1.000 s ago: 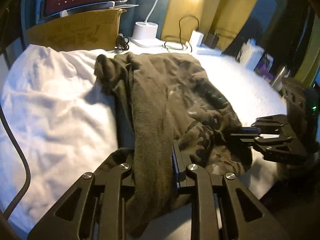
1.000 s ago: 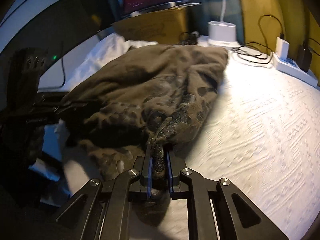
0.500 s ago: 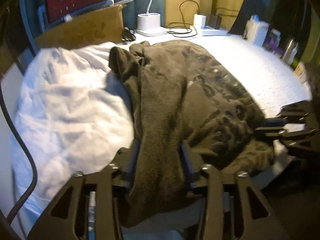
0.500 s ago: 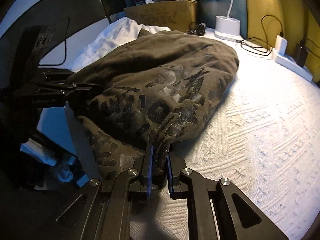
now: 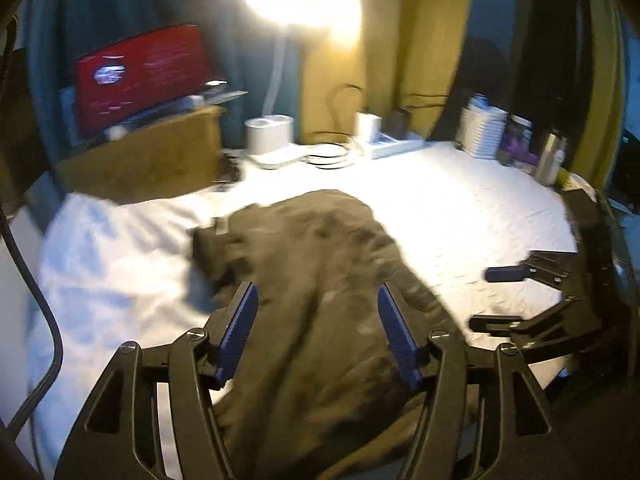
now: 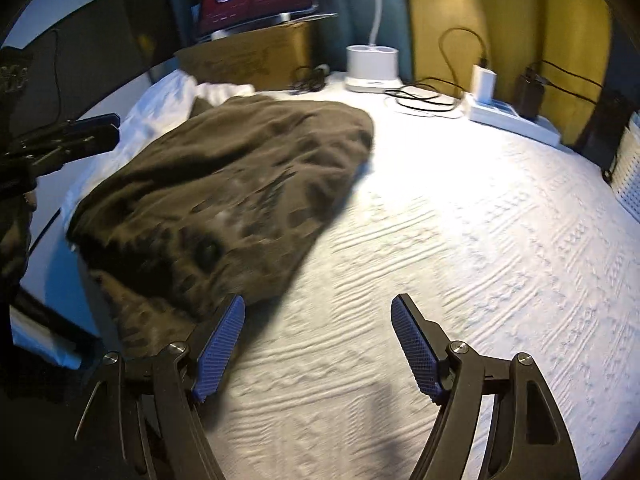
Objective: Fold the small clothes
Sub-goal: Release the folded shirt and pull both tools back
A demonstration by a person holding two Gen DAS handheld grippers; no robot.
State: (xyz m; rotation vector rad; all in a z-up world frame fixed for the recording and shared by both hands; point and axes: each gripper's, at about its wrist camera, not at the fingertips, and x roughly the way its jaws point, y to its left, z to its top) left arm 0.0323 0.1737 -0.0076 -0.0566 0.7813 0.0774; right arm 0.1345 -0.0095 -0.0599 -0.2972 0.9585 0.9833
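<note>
The left gripper (image 5: 316, 320) has its jaws spread wide, the blue-padded fingers (image 5: 236, 328) standing on either side of a dark brown garment (image 5: 320, 280) without pinching it; cloth shows in the gap between them, though whether the pads brush it cannot be told through the blur. The right gripper (image 6: 318, 344) is likewise spread wide and holds nothing: between its fingers lies only the white textured bedspread (image 6: 460, 240), and its left pad (image 6: 220, 344) sits just beside the garment's near edge.

The garment (image 6: 224, 188) lies in a rumpled, bunched heap on the bed, with a darker printed pattern across part of it. Its near end hangs over the bed's edge, and on its left side it lies against a crumpled white sheet (image 5: 112, 264).

In the left wrist view the right gripper (image 5: 496, 296) appears at the right, over the bedspread (image 5: 460, 208) and clear of the garment. In the right wrist view one finger of the left gripper (image 6: 80, 136) shows at the left edge.

At the far side stand a cardboard box (image 6: 248, 60) with a red-lit laptop screen (image 6: 256, 0) on top, a white lamp base (image 6: 372, 68), and a power strip (image 6: 516, 116) with cables
</note>
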